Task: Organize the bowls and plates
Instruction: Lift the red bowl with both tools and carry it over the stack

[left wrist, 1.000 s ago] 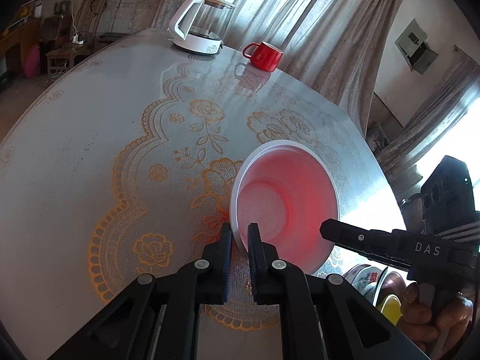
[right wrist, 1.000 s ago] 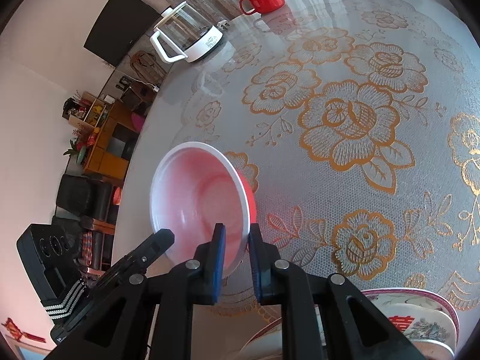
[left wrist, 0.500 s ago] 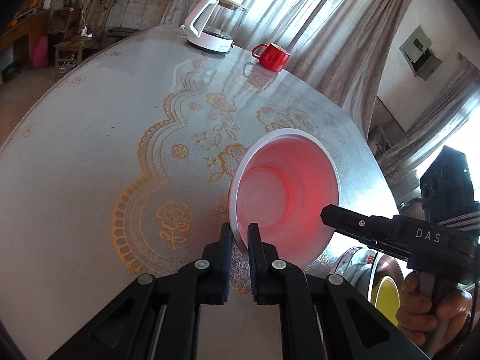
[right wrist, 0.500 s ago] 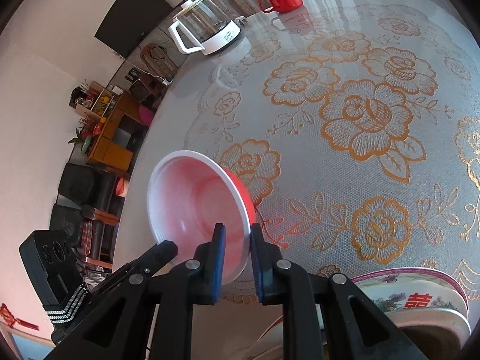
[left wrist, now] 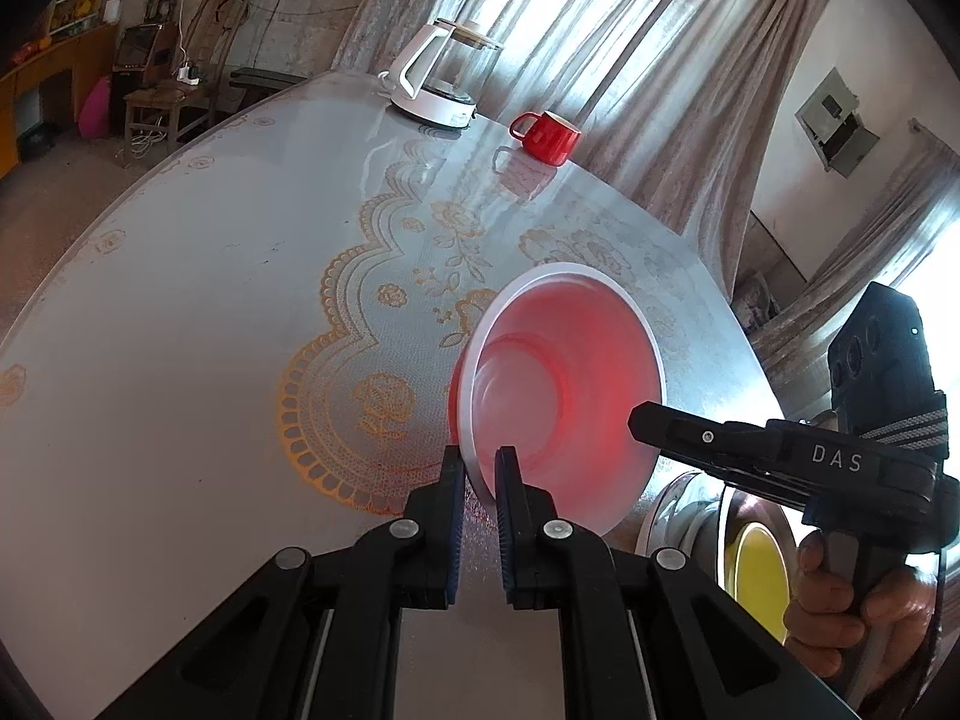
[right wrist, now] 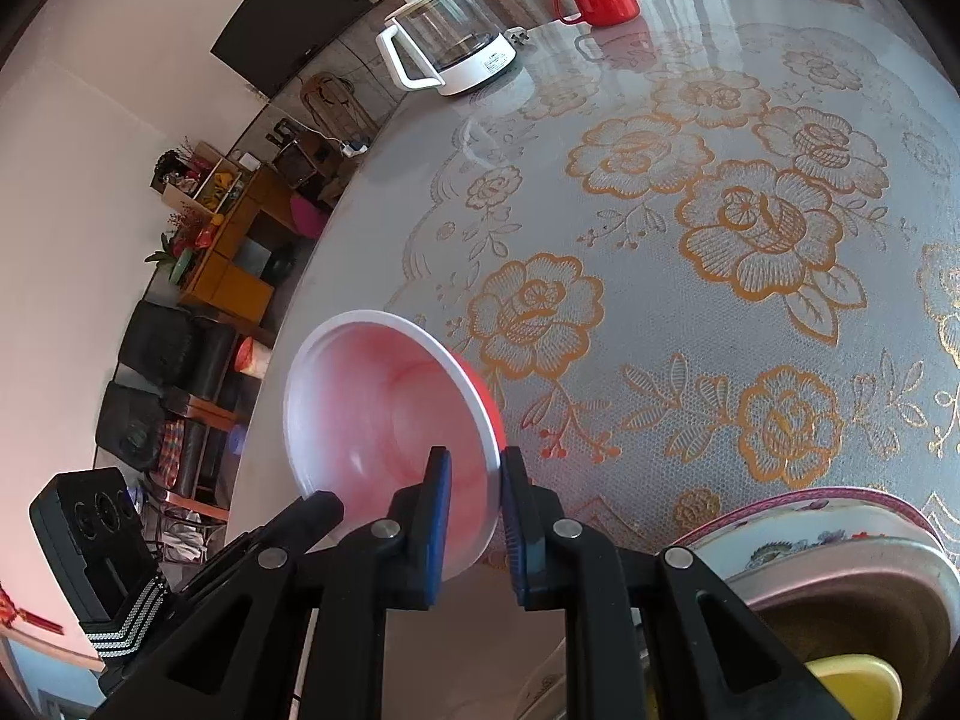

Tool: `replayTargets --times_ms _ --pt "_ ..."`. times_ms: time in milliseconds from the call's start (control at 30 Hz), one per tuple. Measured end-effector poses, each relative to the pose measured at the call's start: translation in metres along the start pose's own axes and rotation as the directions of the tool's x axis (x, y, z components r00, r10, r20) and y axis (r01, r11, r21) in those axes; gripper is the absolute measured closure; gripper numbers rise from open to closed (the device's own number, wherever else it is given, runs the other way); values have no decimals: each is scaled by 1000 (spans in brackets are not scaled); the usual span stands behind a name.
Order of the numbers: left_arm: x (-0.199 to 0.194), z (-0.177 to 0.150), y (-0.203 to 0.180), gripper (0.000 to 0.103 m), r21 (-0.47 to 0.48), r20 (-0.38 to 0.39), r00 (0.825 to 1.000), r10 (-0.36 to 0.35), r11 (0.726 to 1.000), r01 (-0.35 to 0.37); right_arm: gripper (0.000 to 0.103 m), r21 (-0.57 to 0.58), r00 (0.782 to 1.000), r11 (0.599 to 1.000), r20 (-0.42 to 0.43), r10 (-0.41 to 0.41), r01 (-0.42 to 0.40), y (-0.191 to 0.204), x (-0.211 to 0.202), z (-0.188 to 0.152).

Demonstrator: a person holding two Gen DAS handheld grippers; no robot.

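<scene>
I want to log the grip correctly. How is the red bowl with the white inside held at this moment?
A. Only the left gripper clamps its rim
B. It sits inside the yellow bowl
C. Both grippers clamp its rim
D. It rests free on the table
C: the left gripper and the right gripper each pinch the rim of the red bowl, one on each side.

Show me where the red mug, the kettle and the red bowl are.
red mug (left wrist: 549, 135), left wrist view, on its side wall.
kettle (right wrist: 447, 39), right wrist view, on its glass body.
red bowl (left wrist: 564, 396), left wrist view, on its inner wall.
</scene>
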State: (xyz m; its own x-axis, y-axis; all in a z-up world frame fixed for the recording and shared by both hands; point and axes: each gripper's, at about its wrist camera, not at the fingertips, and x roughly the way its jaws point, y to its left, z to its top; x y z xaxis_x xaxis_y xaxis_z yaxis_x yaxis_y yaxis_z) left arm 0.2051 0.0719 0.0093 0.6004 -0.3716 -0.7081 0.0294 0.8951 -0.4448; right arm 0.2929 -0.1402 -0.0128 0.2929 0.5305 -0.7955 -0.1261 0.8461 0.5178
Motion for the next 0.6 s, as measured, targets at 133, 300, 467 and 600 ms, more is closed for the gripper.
replayTargets --times_ms 133,300,467,600 --pt "-5 -4 2 93 -12 4 1000 -12 1000 12 86 -34 1000 999 4 -7 7 9 -4 -7" --pt "-14 -12 2 93 -12 13 1000 -22 1000 22 86 -43 1000 999 14 10 -9 13 -9 -15" --pt "-23 -18 0 93 4 34 999 -3 1000 3 87 -88 999 996 34 12 -9 22 -19 -25" --pt "-33 -24 -6 93 31 62 998 9 999 -11 89 -132 998 991 57 17 -9 32 -32 -35"
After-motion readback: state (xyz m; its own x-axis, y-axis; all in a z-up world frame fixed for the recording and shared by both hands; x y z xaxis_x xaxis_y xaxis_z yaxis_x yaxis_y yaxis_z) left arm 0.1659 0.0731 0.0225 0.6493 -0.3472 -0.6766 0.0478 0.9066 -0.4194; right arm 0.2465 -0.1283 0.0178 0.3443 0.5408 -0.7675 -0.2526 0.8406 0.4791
